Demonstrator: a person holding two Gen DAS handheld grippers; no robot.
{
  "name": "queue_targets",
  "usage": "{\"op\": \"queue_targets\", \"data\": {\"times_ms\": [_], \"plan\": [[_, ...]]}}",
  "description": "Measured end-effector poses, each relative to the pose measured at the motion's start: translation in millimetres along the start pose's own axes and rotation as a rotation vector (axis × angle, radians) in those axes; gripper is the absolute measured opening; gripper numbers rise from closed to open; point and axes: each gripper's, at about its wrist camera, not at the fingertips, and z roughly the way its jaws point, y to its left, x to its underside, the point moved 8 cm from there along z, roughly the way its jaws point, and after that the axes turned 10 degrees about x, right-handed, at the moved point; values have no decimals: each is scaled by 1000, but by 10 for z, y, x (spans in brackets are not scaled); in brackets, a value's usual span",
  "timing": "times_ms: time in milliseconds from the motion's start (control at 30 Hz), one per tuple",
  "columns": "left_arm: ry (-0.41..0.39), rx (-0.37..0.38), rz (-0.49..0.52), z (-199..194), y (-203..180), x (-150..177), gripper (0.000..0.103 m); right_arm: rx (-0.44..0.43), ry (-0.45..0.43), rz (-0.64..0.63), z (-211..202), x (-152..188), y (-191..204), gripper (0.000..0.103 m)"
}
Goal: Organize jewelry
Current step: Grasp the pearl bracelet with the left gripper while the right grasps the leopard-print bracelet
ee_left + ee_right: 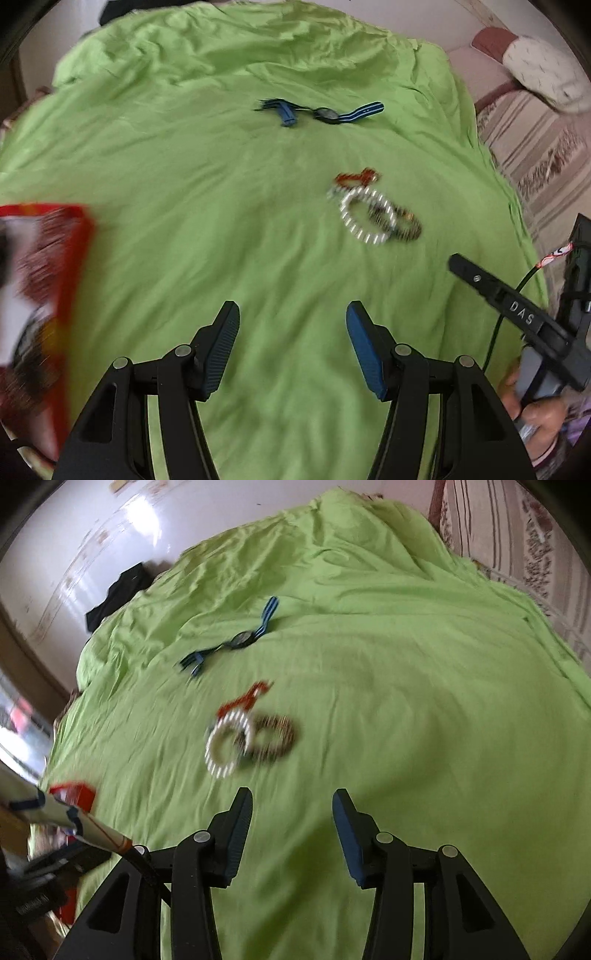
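Left wrist view: the left hand-held gripper (291, 343) hangs open and empty over the green-sheeted bed (184, 184). Toward the bed's right edge lies a white beaded bracelet (365, 218), overlapping a dark brown beaded bracelet (404, 225) and touching a red beaded strand (356, 178). The right hand-held gripper (291, 834) is likewise open. These pieces are probably light, limp and slippery; pinch across one side of the white loop.

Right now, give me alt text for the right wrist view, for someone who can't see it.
An open right hand-held gripper hovers over a green bedsheet, facing a blurred cluster of bracelets: white, brown and red. Farther back lies a watch with a blue striped strap.
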Motion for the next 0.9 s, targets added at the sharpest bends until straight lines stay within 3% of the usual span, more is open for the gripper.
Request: {"op": "queue_targets", "data": {"times_ms": [133,267,367,400,433,633,900], "plan": [[21,92,-58,538,-92,-295,43,-50,37,37,300,-202,35,49],[62,153,-122,986,-127,-421,43,-74,73,57,561,-266,82,46],[38,156,-124,1080,-201,-546,41,-78,80,66,662,-293,83,24],[44,149,-117,1090,-219,-553,21,-85,89,62,678,-285,96,8],[63,141,-100,1103,-245,-536,9,-100,108,60,690,-250,107,7],[81,63,-19,807,-190,-302,9,-80,124,74,420,-36,-73,6],[123,49,24,201,222,356,9,-80,172,54,-186,698,-474,9]]}}
